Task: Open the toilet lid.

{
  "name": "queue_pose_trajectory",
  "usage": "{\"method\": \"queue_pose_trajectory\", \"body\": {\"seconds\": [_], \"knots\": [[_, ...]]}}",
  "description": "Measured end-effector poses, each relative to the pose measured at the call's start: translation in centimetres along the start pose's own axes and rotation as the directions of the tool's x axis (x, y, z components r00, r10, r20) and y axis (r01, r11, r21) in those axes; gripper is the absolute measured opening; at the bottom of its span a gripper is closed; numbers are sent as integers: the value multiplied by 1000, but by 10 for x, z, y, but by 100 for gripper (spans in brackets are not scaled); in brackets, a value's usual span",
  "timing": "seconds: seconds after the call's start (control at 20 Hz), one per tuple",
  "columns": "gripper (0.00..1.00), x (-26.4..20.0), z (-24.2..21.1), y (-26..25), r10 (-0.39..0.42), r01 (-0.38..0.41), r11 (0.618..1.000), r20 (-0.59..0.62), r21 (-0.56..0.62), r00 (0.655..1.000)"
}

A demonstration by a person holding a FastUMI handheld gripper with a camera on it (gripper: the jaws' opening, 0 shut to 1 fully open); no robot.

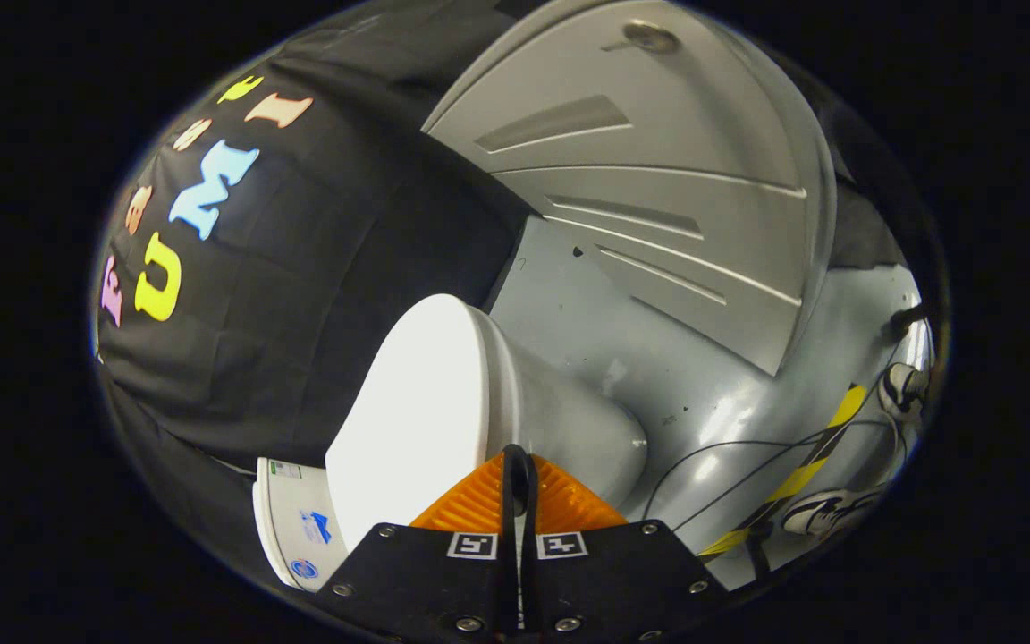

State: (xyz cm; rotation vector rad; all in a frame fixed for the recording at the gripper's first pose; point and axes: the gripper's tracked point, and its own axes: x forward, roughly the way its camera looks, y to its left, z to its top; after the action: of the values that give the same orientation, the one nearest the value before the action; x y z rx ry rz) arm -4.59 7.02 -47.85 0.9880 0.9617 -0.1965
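Your view is rolled over on its side, so the grey floor point(703, 394) runs up the right and the black cloth wall point(318, 295) fills the left. Beyond the fingers a big pale panel point(649, 197) with raised ribs stands on the floor; its far end carries a small round fitting too blurred to name.

Just ahead of the fingers sits the toilet point(569, 420). Its lid point(417, 402) is a bright, washed-out oval facing the cloth, and its edge meets the bowl with no gap you can see. The tank point(291, 528) is cut off behind the lid, its stickers too small to make out.

A yellow-and-black tape strip point(801, 465) crosses the floor, with thin cables point(712, 465) looping over it. Two shoes point(904, 389) stand near it, partly out of sight.

Your gripper point(519, 465) has its fingers drawn close together around the lid's rim; whether both pads actually press on it is hidden.
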Motion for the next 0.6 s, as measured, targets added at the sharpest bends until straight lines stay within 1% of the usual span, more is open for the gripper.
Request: {"method": "queue_pose_trajectory", "body": {"seconds": [0.4,0.6], "knots": [[2,-18,11,23,-22,25,997,40,-79,999],[2,-40,20,49,-3,16,987,80,-158,997]]}}
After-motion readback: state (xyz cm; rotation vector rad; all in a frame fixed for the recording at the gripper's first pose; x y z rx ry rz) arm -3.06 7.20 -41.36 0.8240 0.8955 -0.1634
